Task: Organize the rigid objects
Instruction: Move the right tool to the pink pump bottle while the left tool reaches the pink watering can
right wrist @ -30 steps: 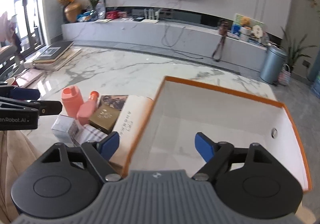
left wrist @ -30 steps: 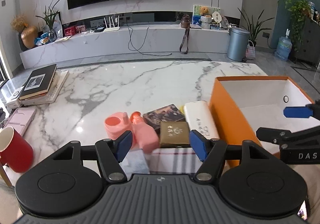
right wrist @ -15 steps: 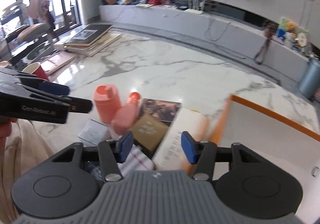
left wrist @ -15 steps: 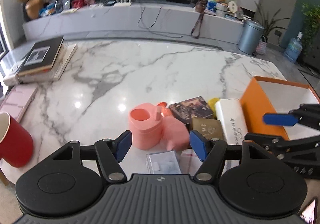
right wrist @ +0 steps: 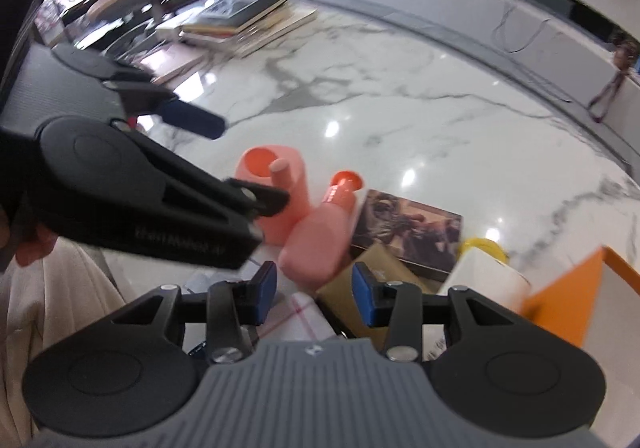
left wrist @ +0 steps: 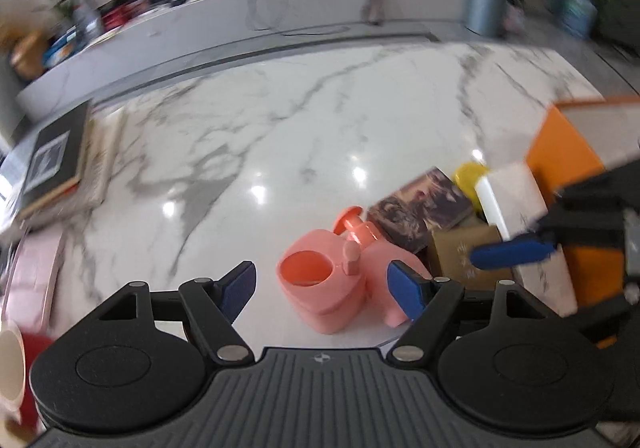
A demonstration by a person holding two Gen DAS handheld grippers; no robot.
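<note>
The pick-up step is judged in hand: the left gripper (left wrist: 322, 286), jaws wide and empty, is aimed at the pink cup (left wrist: 322, 288); the right gripper (right wrist: 314, 298), jaws half open and empty, is held over the pink bottle (right wrist: 320, 236). Next, a closing on the cup is called for, then carrying to the orange box (left wrist: 568, 152) at 2 o'clock.

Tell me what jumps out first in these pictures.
The pink holder and the pink bottle leaning against it stand out on the white marble table, between the open left gripper and the open right gripper. The bright orange box sits at the right.
</note>
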